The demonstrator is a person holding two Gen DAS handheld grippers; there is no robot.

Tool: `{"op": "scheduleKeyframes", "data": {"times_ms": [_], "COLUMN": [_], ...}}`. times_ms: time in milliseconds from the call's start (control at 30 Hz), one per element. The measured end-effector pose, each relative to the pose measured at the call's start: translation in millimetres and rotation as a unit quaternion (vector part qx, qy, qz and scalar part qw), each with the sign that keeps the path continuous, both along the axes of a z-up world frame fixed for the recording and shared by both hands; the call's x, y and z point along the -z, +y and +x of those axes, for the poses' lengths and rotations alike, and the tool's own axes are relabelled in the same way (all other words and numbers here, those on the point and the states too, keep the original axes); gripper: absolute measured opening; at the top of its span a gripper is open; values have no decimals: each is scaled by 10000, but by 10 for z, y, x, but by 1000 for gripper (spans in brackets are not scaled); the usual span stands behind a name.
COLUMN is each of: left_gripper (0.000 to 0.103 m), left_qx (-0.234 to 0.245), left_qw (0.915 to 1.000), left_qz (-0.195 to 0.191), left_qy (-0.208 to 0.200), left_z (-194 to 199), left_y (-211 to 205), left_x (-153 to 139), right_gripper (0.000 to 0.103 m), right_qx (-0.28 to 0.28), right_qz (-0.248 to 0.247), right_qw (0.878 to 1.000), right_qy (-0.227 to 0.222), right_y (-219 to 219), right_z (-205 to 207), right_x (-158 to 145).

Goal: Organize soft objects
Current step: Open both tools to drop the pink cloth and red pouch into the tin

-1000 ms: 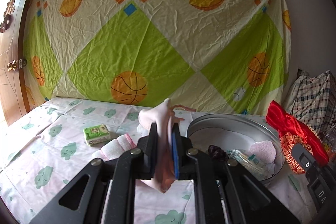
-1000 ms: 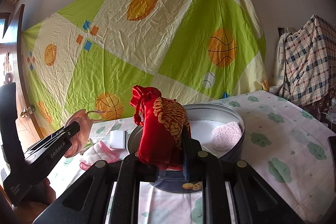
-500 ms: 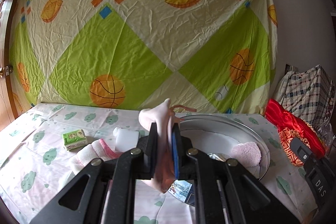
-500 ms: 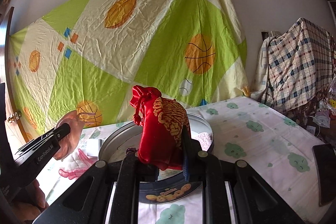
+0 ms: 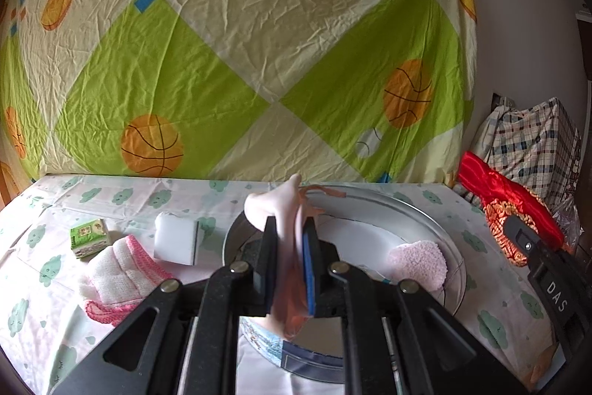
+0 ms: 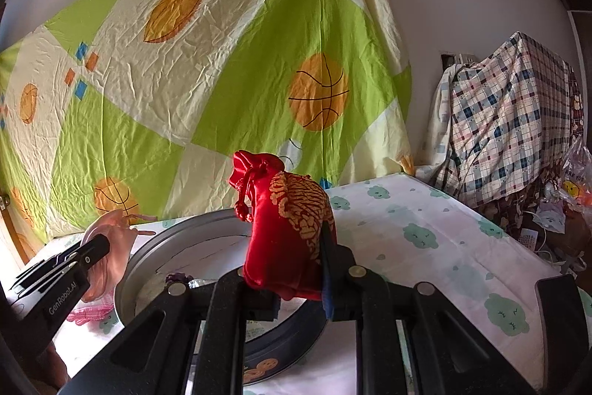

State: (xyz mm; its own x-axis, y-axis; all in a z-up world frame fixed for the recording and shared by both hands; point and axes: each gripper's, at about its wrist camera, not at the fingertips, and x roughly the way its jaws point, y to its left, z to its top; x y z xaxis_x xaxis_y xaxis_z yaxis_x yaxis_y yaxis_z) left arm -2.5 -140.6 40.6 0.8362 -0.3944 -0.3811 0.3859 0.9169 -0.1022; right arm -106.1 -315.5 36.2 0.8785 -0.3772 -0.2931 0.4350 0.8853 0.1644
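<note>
The pink soft piece (image 5: 285,221) stood pinched between the fingers of the left gripper (image 5: 289,247), its top poking up past the fingertips and its lower end hanging below them. The jaws were closed narrow on it. Just beyond and below that gripper lay the round metal tin (image 5: 418,206), open, with a fluffy pink pad (image 5: 418,261) resting inside it toward the right. To the left of the gripper, on the cloud-print sheet (image 5: 122,198), sat a white sponge block (image 5: 175,239), a pink-edged white cloth (image 5: 118,273) just beside it, and a small green packet (image 5: 90,237) a little farther left.

The red drawstring pouch (image 6: 285,228), with gold stitching on its side, was clamped upright in the right gripper (image 6: 296,269), whose jaws pressed on its lower part. The tin (image 6: 148,254) lay directly ahead of and below that gripper, and the left gripper (image 6: 79,261) with its pink piece (image 6: 118,239) was at the tin's left rim. From the left camera the pouch (image 5: 495,187) showed at the far right, just past the tin's right edge.

Behind everything hung a green and cream sheet printed with basketballs (image 5: 229,62). Off to the right of the right gripper a checked cloth (image 6: 507,121) covered something bulky.
</note>
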Motion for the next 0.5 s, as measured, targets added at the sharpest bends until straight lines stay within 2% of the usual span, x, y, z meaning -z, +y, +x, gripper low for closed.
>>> {"op": "scheduleKeyframes", "data": {"times_ms": [500], "left_gripper": [10], "left_qx": [-49], "left_qw": [9981], "left_qz": [423], "left_qy": [446], "left_z": [287], "left_y": [-395], "left_x": [240], "right_gripper": [18], "right_qx": [74], "right_qz": [-99], "right_qw": [9984], "right_qy": [550], "right_y": [-111], "right_z": [649], "right_x": [218]}}
